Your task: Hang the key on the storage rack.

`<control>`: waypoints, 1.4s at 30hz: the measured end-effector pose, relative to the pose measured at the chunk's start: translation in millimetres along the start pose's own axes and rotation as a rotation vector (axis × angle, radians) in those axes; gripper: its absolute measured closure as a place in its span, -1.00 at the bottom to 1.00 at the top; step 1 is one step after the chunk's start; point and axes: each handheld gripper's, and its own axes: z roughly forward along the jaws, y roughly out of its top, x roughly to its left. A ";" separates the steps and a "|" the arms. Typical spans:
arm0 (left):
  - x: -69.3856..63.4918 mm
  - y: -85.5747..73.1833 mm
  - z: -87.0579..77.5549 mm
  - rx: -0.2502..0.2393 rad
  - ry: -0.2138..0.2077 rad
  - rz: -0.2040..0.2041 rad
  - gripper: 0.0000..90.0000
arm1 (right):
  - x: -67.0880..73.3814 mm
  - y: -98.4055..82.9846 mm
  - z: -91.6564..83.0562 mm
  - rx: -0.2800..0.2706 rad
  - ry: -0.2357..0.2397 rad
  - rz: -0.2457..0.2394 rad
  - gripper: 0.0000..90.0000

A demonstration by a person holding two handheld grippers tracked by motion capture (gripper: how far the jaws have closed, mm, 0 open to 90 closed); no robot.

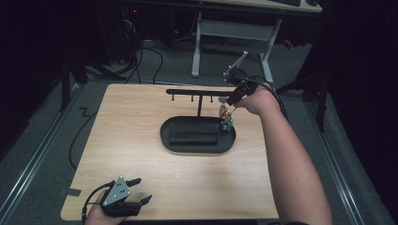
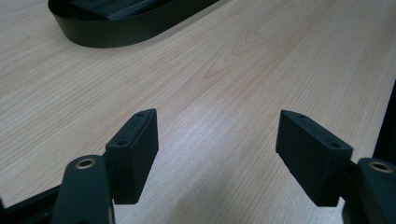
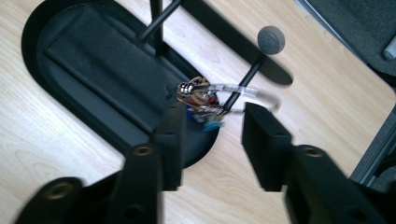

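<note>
- Right gripper (image 1: pixel 228 101): jaws partly open, with nothing pressed between them. It hovers at the right end of the rack (image 1: pixel 197 93), just by the keyring (image 1: pixel 225 117).
- The keyring hangs from a rack peg over the tray's (image 1: pixel 197 146) right end (clear loop, bright charms).
- Left gripper (image 1: pixel 141 190): jaws wide, empty, resting at the bench's (image 1: pixel 141 122) near-left corner.
- The right gripper view shows the keyring (image 3: pixel 201 99) looped on its peg; the left gripper view shows the tray rim (image 2: pixel 116 35).
</note>
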 end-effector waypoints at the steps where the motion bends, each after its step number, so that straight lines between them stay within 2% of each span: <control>1: -0.3 0.1 0.0 -0.001 0.000 0.000 -0.33 | 1.6 -3.5 -0.3 -0.008 -0.002 0.006 0.19; 4: -1.5 0.0 -0.5 -0.001 0.003 0.000 -0.32 | 7.5 -19.4 -2.2 -0.043 -0.014 0.002 0.07; 7: -2.2 0.0 -0.6 -0.001 0.005 -0.003 -0.32 | 14.2 -36.5 -1.8 -0.090 -0.040 0.023 0.02; 8: -2.3 0.0 -0.4 0.000 0.005 -0.004 -0.32 | 15.7 -43.3 -0.5 -0.103 -0.051 0.014 0.01; 15: -2.1 0.6 1.2 0.010 0.007 -0.001 -0.33 | 26.7 -73.7 7.2 -0.153 -0.030 0.029 -0.11; 19: -2.5 0.6 3.0 0.011 0.009 -0.002 -0.33 | 35.1 -88.6 12.7 -0.194 -0.029 0.010 -0.25; 22: -2.8 0.8 3.4 0.017 0.008 0.001 -0.33 | 40.4 -99.5 16.3 -0.231 -0.034 0.046 -0.30; 25: -3.7 1.2 3.6 0.015 0.009 0.005 -0.33 | 44.6 -109.2 19.3 -0.257 -0.014 0.063 -0.34; 27: -4.6 1.6 3.4 0.010 0.008 0.010 -0.33 | 48.2 -116.4 21.2 -0.284 -0.034 0.057 -0.38; 31: -5.6 1.6 3.7 0.014 0.009 0.016 -0.33 | 54.6 -133.7 28.1 -0.325 -0.043 0.075 -0.44; 37: -5.2 1.0 4.2 0.017 0.008 0.013 -0.33 | 65.9 -163.0 40.9 -0.377 -0.047 0.076 -0.54; 42: -5.0 0.9 5.1 0.020 0.007 0.012 -0.33 | 81.2 -195.0 56.3 -0.474 -0.042 0.087 -0.55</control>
